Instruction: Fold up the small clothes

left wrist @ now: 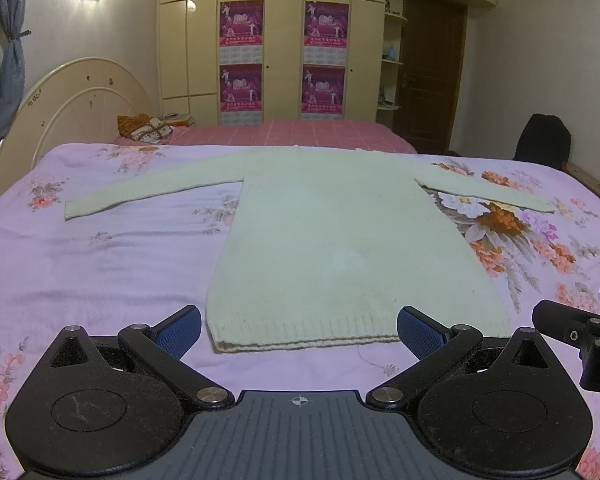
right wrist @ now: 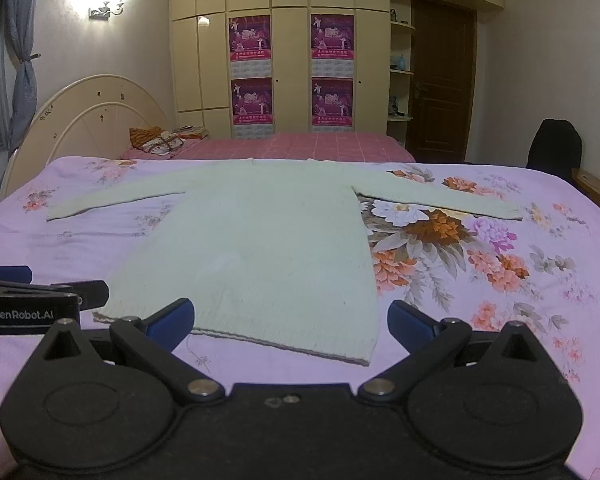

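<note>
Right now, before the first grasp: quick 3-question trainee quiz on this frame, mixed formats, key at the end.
1. True or false: the sweater lies flat on the floral bedsheet with both sleeves spread out to the sides.
2. Multiple choice: the left gripper is A) shut on the hem, B) open, holding nothing, C) out of view.
3. Fill in: the part of the sweater nearest both grippers is the ribbed ____.

Key
1. True.
2. B. Its jaws stand wide apart; the right gripper is open too.
3. Hem; the neckline is at the far end.
</note>
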`<action>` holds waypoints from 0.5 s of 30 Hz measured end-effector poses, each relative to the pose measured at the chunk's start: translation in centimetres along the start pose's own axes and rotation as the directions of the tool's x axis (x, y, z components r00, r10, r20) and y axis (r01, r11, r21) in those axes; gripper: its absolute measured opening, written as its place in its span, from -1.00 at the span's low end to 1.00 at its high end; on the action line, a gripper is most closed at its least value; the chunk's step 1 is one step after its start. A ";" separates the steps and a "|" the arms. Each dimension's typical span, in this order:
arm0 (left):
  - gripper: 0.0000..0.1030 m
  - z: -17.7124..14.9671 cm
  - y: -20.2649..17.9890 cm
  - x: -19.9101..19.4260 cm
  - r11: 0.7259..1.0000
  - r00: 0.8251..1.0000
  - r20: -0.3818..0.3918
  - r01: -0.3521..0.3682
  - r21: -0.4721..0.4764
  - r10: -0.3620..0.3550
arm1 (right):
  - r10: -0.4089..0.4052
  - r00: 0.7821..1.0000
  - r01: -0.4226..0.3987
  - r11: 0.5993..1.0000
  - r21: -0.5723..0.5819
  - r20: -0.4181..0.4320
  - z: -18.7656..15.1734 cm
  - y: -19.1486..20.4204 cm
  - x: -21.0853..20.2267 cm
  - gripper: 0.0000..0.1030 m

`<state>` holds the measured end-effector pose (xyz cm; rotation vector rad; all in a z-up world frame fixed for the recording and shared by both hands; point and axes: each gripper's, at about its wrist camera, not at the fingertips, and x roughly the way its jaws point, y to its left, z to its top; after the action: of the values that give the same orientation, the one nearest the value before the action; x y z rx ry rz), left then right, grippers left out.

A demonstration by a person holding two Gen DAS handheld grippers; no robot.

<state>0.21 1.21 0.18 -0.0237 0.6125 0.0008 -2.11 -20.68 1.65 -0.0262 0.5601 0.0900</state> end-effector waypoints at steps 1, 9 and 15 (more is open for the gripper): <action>1.00 0.0 0.1 0.0 1.000 1.000 -0.002 0.000 0.000 0.000 | -0.001 1.000 0.001 1.000 0.001 0.000 0.0 0.0 0.0 0.99; 1.00 -0.2 0.0 0.2 1.000 1.000 -0.005 -0.002 0.000 0.002 | -0.010 1.000 0.010 1.000 0.007 -0.004 -0.4 -0.1 0.2 0.99; 1.00 -0.3 -0.7 1.6 1.000 1.000 -0.021 0.003 -0.012 -0.003 | -0.024 1.000 0.024 1.000 0.006 -0.012 -0.6 -0.6 0.3 0.99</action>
<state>1.35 0.53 -0.98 -0.0363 0.6333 0.0015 -2.05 -21.30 1.00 -0.0275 0.5719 0.0650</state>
